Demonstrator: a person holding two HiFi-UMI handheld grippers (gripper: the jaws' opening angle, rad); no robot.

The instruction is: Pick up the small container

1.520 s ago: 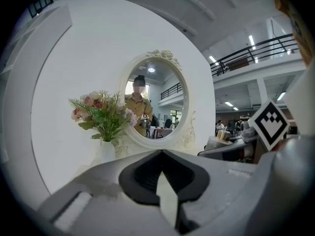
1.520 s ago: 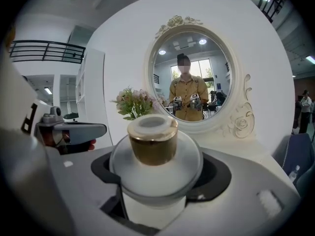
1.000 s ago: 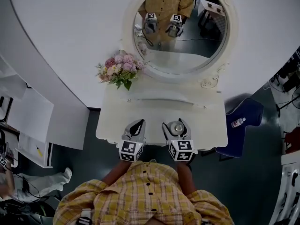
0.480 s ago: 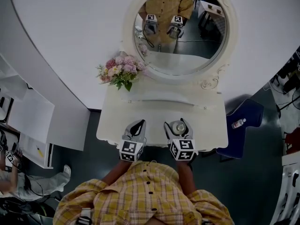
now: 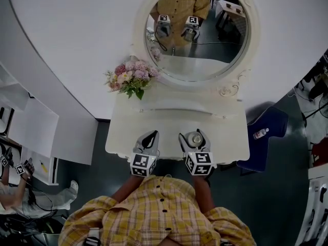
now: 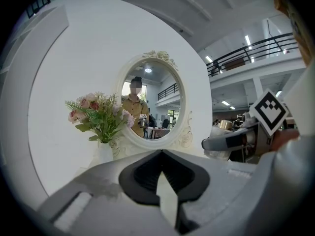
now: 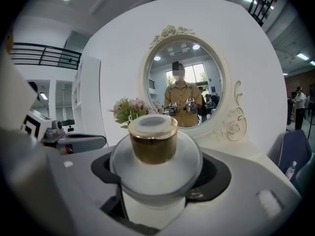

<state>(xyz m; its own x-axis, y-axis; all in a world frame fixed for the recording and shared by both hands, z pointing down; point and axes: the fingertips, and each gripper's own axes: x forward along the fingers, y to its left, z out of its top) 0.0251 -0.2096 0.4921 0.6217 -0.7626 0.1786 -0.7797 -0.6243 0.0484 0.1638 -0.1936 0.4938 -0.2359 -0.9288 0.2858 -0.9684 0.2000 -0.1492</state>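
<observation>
1. Right gripper [image 5: 193, 141] fingers are clamped on the small container [image 7: 154, 146], at the near edge of the surface [image 5: 228, 132].
2. Left gripper [image 5: 148, 141] fingers clenched, empty.
3. Grasp made; the lift looks still to do.

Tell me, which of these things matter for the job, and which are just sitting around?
Part of the job:
- small container, gold-capped, gripped in the right claw
- dressing table below it

Just lying about:
- flowers
- oval mirror
- bottle on the blue chair
- left claw, shut and empty
</observation>
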